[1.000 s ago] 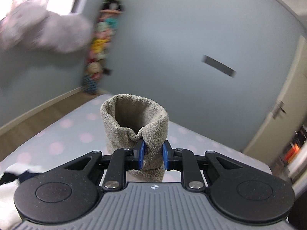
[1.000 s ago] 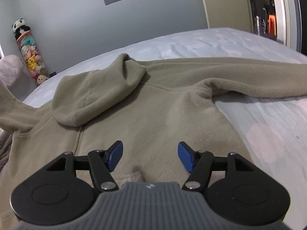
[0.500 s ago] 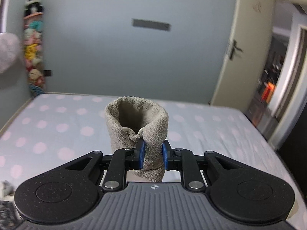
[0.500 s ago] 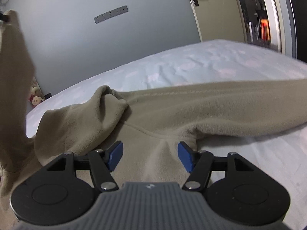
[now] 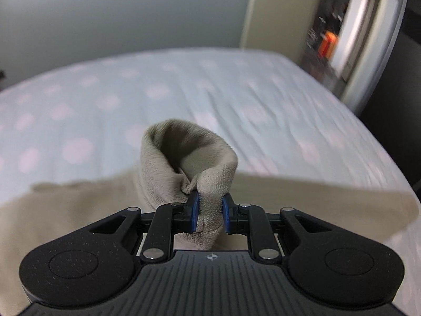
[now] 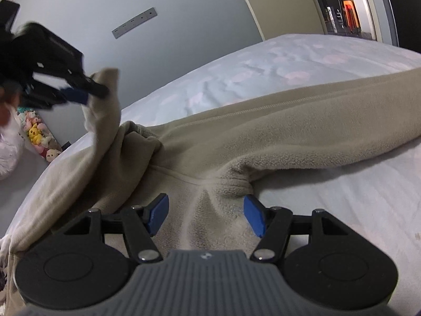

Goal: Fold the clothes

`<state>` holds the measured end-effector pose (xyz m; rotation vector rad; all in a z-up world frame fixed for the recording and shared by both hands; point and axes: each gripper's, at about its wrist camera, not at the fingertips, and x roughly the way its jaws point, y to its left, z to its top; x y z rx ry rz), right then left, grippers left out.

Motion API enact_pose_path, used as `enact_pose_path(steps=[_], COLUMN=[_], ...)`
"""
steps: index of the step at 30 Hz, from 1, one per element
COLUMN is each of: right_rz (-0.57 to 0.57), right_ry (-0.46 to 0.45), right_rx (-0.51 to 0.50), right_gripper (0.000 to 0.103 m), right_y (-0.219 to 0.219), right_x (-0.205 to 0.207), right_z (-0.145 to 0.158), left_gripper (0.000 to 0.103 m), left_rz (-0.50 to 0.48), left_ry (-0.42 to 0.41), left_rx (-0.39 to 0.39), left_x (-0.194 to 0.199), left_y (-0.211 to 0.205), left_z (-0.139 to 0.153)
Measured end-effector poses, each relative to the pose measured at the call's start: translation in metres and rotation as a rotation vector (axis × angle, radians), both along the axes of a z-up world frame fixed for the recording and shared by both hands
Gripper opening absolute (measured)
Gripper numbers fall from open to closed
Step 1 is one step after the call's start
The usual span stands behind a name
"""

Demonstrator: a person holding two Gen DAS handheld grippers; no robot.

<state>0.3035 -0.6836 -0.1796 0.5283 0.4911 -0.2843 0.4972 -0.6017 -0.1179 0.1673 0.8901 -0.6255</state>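
Observation:
A beige fleece hoodie [image 6: 263, 142] lies spread on the bed, one sleeve [image 6: 342, 110] stretched out to the right. My left gripper [image 5: 209, 214] is shut on the cuff of the other sleeve [image 5: 184, 158], held above the body of the hoodie [image 5: 302, 197]. The right wrist view shows that left gripper [image 6: 79, 93] at upper left, lifting the sleeve [image 6: 105, 121] over the hood area. My right gripper [image 6: 205, 214] hovers open just above the hoodie near the right armpit, nothing between its blue pads.
The bed [image 5: 184, 92] has a pale sheet with pink dots. A grey wall and a cream door [image 5: 279, 10] stand behind it. A column of plush toys [image 6: 39, 137] hangs at the far left. The doorway [image 6: 347, 8] opens at the right.
My left gripper has swung right and tilted downward, carrying the sleeve cuff over the hoodie's body. The right gripper has shifted slightly toward the right armpit and stays open.

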Motion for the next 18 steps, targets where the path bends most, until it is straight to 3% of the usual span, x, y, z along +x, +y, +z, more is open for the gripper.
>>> enact_pose_path(steps=[6, 10, 12, 14, 18], right_rz=[0.001, 0.007, 0.006, 0.008, 0.029], right_ry=[0.01, 0.015, 0.014, 0.012, 0.016], right_rx=[0.017, 0.014, 0.017, 0.015, -0.003], right_gripper=[0.067, 0.067, 0.067, 0.067, 0.067], right_y=[-0.002, -0.001, 0.0, 0.001, 0.009], right_x=[0.001, -0.001, -0.002, -0.003, -0.001], right_z=[-0.004, -0.005, -0.005, -0.003, -0.003], left_gripper=[0.022, 0.026, 0.033, 0.045, 0.047], left_rz=[-0.114, -0.158, -0.154, -0.135, -0.045], left_ry=[0.098, 0.034, -0.003, -0.066, -0.161], left_rx=[-0.059, -0.029, -0.012, 0.029, 0.15], left_x=[-0.004, -0.019, -0.021, -0.022, -0.024], left_y=[0.003, 0.024, 0.039, 0.063, 0.126], left_z=[0.003, 0.023, 0.031, 0.037, 0.039])
